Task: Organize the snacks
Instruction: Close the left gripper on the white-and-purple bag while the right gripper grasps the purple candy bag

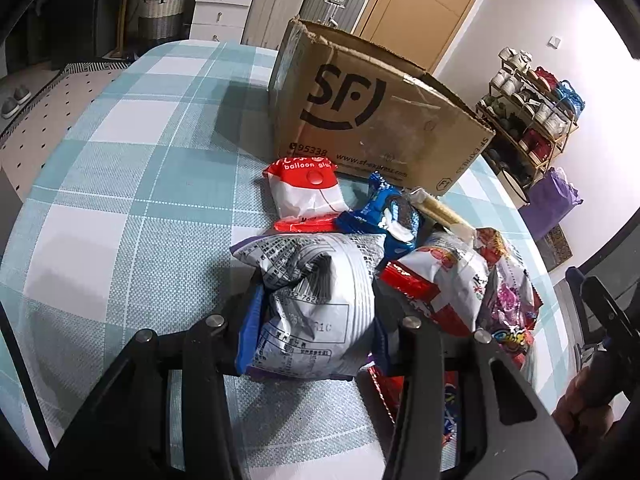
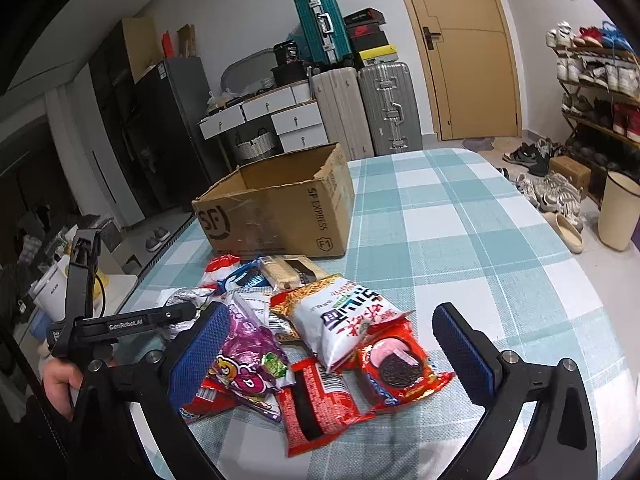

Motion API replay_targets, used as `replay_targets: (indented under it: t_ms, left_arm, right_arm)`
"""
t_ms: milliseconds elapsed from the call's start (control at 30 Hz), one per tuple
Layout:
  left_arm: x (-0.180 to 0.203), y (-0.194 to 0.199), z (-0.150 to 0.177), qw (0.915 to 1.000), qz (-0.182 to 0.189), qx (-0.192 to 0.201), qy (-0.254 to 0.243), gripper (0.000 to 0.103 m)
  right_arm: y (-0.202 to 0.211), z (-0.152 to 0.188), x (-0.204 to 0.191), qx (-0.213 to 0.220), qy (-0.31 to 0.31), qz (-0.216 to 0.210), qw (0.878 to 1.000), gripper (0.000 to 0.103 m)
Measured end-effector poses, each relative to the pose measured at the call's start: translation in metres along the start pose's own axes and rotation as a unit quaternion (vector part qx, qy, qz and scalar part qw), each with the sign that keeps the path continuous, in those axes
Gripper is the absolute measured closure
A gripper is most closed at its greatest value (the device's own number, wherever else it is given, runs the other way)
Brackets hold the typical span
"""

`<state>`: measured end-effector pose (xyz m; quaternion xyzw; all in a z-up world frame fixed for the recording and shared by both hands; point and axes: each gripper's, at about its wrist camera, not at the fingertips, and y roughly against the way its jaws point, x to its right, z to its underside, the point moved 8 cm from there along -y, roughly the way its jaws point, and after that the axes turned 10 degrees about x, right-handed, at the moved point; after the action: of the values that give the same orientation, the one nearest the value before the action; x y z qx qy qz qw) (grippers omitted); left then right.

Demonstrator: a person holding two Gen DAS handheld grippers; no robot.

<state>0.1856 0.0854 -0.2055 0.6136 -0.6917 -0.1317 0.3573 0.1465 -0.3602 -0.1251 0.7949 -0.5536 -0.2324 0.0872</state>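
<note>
My left gripper [image 1: 316, 320] is shut on a silver-white snack bag [image 1: 316, 280] with purple edges, and its blue pads [image 1: 249, 332] press into the bag's sides. Beyond it lie a red-white packet [image 1: 308, 192], a blue Oreo pack [image 1: 388, 216] and a cracker pack [image 1: 436, 210]. Behind them stands the open cardboard SF box [image 1: 360, 120] [image 2: 280, 208]. My right gripper [image 2: 332, 354] hangs open over the snack pile, with a red Oreo pack [image 2: 400, 372], a white noodle-snack bag [image 2: 340, 316] and a purple candy bag [image 2: 248, 356] below it.
A blue-and-white checked cloth covers the table [image 2: 460, 220]. A shoe rack [image 2: 600, 92] and a cream bin [image 2: 618, 210] stand to the right, off the table. Suitcases [image 2: 384, 108], white drawers [image 2: 296, 120] and a door [image 2: 460, 48] are at the back.
</note>
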Motion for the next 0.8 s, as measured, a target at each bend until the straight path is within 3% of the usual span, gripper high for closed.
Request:
replay_targets:
  t_ms: [333, 800]
  left_arm:
    - [0.007, 0.014, 0.0, 0.9999, 0.012, 0.005, -0.001, 0.061]
    - [0.006, 0.034, 0.001, 0.9998, 0.017, 0.012, -0.003, 0.061]
  right_arm:
    - [-0.001, 0.002, 0.007, -0.009, -0.008, 0.0, 1.0, 0.0]
    - [-0.02, 0.019, -0.031, -0.036, 0.004, -0.06, 0.998, 0.0]
